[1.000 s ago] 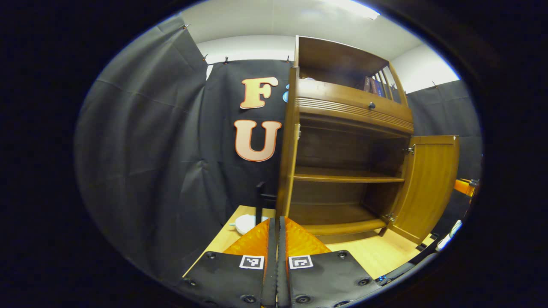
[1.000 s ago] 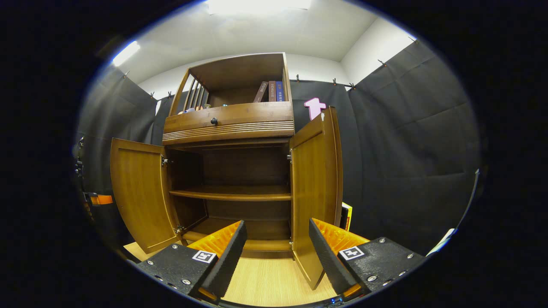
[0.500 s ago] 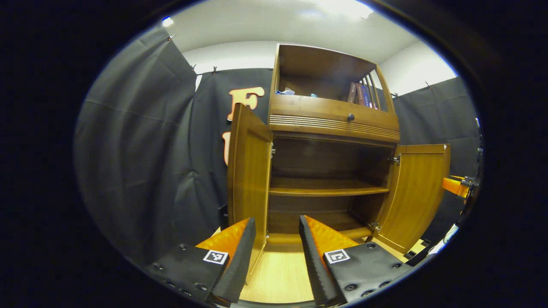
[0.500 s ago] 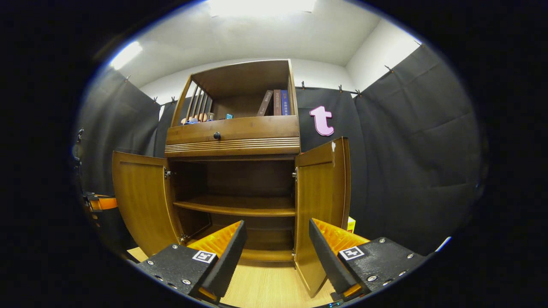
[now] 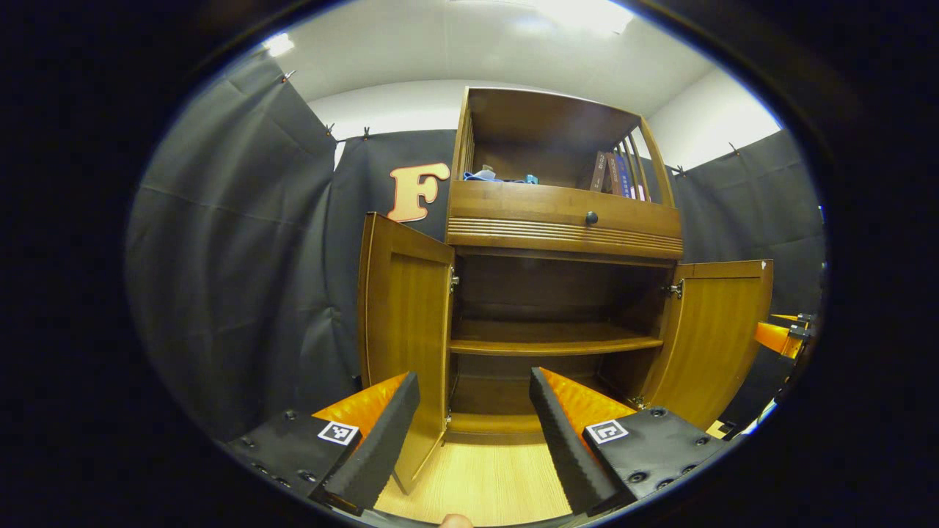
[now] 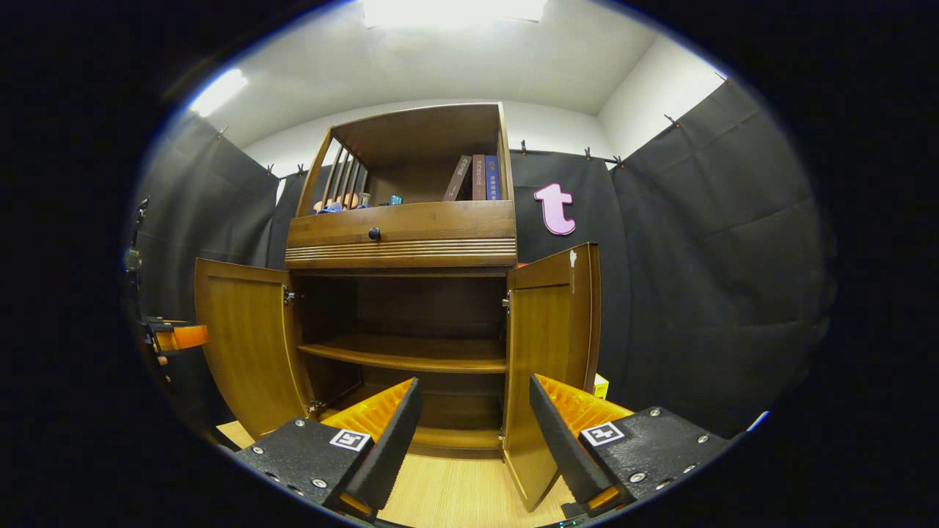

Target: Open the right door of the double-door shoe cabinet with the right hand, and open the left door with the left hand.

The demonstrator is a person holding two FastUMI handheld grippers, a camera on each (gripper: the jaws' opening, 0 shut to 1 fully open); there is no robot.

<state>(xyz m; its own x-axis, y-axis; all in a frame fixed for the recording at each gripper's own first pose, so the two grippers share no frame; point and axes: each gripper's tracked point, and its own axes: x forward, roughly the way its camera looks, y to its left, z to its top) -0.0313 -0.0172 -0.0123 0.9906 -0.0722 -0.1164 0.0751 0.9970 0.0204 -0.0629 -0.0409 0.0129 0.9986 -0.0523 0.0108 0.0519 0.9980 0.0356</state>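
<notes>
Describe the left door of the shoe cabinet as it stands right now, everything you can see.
The left door is a brown, wood-look panel with a raised frame around a flat centre. It hangs upright on hinges at the shoe cabinet and is swung wide open, showing its inner face in the left gripper view. The left gripper is open in front of it, not touching. No handle is visible on this face.

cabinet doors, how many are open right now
2. The left door is swung out on the cabinet's left side; the right door is swung out on its right side. Between them the shelf is exposed. No other doors show.
</notes>
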